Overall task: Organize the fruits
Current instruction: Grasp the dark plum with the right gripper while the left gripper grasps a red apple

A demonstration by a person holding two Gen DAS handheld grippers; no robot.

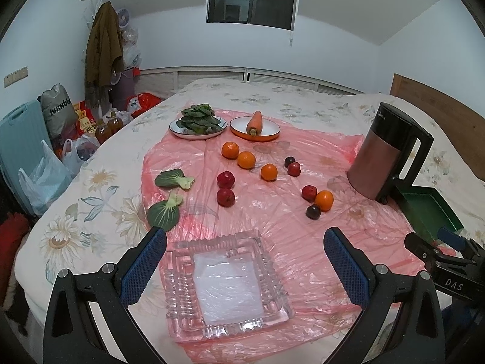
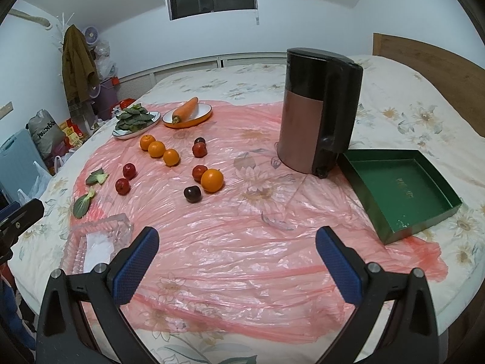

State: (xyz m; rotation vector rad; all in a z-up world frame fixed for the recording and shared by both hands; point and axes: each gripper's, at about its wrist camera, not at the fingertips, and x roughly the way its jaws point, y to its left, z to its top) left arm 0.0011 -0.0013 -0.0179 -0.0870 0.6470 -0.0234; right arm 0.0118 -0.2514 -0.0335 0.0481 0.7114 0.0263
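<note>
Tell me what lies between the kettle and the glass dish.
In the right wrist view, only bare pink plastic sheet lies between the kettle and the glass dish; the fruit sits farther back.

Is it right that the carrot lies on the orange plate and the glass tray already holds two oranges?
Not quite. The carrot does lie on the orange plate, but the glass tray holds no fruit, as the left wrist view shows.
</note>
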